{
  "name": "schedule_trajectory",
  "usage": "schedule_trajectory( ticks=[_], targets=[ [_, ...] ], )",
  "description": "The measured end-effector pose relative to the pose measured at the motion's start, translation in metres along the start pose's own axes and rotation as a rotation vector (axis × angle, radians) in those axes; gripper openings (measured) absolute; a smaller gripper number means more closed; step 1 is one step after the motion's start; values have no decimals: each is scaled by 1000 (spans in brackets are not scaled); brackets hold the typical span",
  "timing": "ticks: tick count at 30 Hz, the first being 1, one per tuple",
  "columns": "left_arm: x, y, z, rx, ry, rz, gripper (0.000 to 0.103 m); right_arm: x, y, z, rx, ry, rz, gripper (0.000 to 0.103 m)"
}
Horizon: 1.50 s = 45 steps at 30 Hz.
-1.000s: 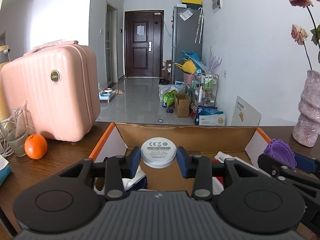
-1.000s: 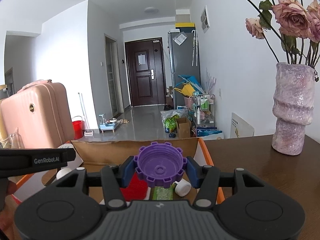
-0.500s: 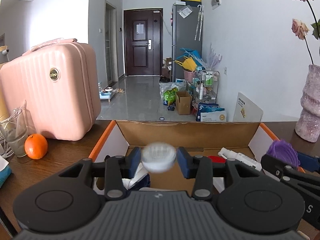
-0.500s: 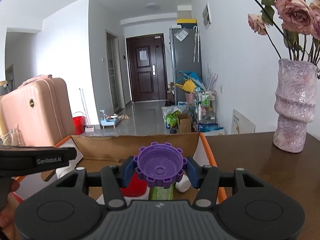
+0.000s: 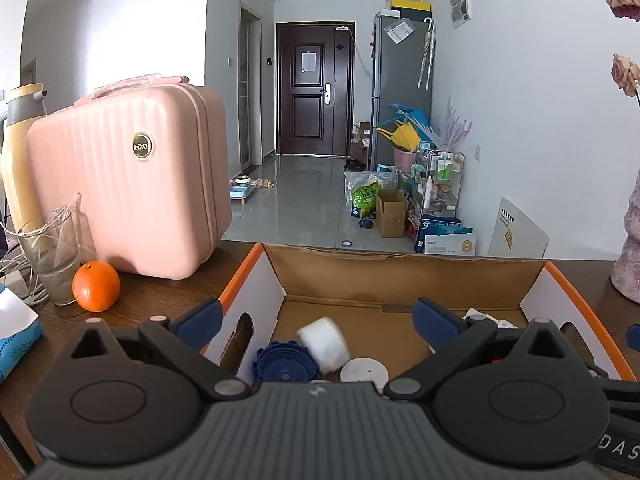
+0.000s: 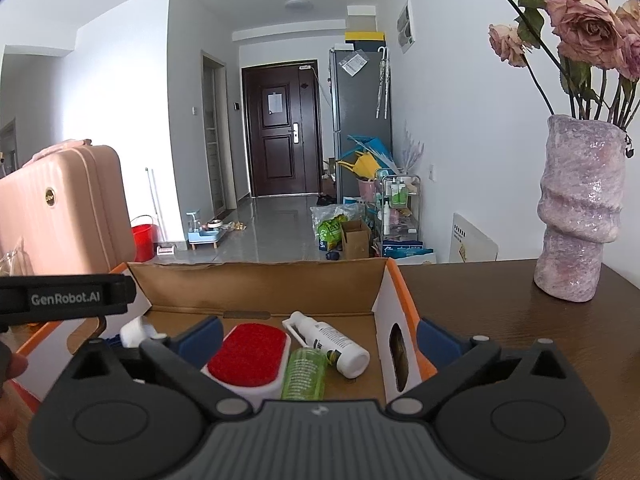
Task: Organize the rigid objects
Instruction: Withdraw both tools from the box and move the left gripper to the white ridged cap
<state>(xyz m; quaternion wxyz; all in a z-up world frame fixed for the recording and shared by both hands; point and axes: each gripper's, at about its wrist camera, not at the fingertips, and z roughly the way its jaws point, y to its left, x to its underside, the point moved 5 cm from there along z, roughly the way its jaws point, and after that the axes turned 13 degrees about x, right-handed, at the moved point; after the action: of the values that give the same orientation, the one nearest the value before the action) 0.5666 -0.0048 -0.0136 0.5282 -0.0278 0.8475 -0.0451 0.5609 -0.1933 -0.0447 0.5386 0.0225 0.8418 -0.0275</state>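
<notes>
On your left a pink suitcase [image 5: 128, 184] stands upright on the dark wooden table [image 6: 500, 320]. Just in front of it you have an orange [image 5: 96, 286], beside a clear glass [image 5: 54, 256] with crumpled plastic in it. Behind the suitcase a cream thermos [image 5: 18, 128] rises. To your right a mottled pink vase [image 6: 580, 208] holds dried roses [image 6: 580, 28]. Beyond the table edge you look down a grey-tiled hall to a dark brown door [image 5: 314, 88], with a grey fridge [image 5: 402, 92] and a small cardboard carton [image 5: 390, 212] along the right wall.
</notes>
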Motion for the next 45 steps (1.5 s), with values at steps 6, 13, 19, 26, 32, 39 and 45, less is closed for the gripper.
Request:
schedule_trajectory(
  ticks=[6,13,19,26,32,39,45],
  targets=[
    [0,0,0,-3,4,-4,103,-1,0,-3,-3,-5,1,103],
    [-1,0,-5,-9,0,-9,103,-2,0,-8,-5,-17,8,103],
    [-4,-1,-16,-5,-19,-10,103,-4,-2,-17,-9,-36,21,103],
    [-2,2,-32,-5,-34,-10,103,-2,-2,-31,-12,-58,16,103],
    [1,7,-47,-6,-44,-7,103,2,-2,-48,-24,-76,17,103],
    [9,12,-68,-10,-55,4,103,8,-5,-70,-34,-104,27,103],
    [16,16,-87,-15,-59,6,103,14,-8,-91,-42,-121,36,103]
  ],
)
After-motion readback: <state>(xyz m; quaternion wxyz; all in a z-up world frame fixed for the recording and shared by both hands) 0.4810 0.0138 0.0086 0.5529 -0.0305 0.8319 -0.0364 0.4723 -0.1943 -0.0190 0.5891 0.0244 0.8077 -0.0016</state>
